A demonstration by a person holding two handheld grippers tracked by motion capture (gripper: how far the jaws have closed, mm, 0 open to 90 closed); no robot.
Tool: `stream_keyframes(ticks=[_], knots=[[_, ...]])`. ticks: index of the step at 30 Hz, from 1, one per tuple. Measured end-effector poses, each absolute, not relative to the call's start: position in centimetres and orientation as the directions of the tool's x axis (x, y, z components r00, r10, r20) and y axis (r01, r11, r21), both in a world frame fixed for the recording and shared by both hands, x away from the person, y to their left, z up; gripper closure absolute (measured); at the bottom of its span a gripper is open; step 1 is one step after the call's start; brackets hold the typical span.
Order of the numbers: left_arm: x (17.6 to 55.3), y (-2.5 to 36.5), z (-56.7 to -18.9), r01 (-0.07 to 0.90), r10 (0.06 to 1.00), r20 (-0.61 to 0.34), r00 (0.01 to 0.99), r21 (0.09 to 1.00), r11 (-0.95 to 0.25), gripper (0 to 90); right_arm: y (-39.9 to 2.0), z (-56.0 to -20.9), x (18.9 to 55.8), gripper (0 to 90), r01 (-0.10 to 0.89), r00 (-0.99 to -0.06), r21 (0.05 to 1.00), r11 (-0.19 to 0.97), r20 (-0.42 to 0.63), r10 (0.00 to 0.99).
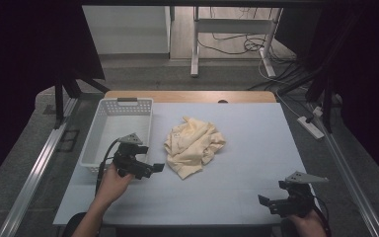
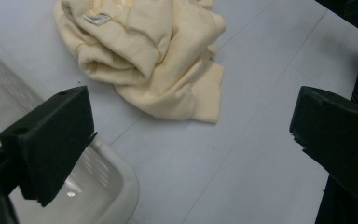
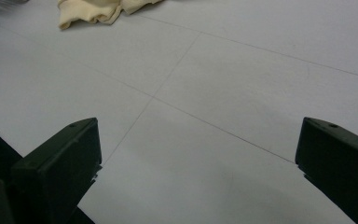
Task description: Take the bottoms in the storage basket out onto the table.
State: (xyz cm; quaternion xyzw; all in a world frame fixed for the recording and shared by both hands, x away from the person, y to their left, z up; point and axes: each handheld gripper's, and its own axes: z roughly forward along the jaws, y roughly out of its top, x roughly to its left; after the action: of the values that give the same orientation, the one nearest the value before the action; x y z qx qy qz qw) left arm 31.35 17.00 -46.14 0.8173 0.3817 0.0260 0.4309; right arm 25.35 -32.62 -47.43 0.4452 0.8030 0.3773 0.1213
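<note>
My left gripper sits just off the near right corner of the white basket, jaws spread wide, nothing between them. It points right, toward the cloth. In the left gripper view the gripper frames bare tabletop, with the basket rim under the left jaw and the cloth just ahead, not touching.

Cloth is a pale yellow garment, crumpled in a heap mid-tabletop, just right of the basket and clear of it. Ribbed cuff or hem and a small white label visible on top in the left gripper view. Nearest edge of the heap is close to my left gripper, small gap between them.

My right gripper is at the near right corner of the tabletop, well apart from the cloth, jaws also wide and empty. It points left. In the right gripper view the gripper looks across bare tabletop; a corner of the cloth shows far off at the top left.

Basket is empty as far as I can see, and sits along the left side of the tabletop, handle at the far end.
</note>
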Motion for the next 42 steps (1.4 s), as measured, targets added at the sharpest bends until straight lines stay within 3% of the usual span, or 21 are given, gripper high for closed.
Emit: stream_keyframes(ticks=[13,24,42], knots=[[29.9,17.6,-46.3,0.587,0.64,-0.259,0.724,0.718,-0.374,2.4,-32.4,-47.5,25.4,0.7,0.625,-0.581,0.703,0.34,0.129,0.803],[28.8,18.6,-46.4,0.591,0.628,-0.297,0.719,0.738,-0.327,1.7,-32.3,-47.5,25.4,0.7,0.625,-0.583,0.7,0.346,0.124,0.803],[25.9,21.6,-47.3,0.621,0.693,-0.302,0.655,0.738,-0.265,1.0,-32.3,-47.5,25.4,0.7,0.626,-0.582,0.698,0.348,0.121,0.804]])
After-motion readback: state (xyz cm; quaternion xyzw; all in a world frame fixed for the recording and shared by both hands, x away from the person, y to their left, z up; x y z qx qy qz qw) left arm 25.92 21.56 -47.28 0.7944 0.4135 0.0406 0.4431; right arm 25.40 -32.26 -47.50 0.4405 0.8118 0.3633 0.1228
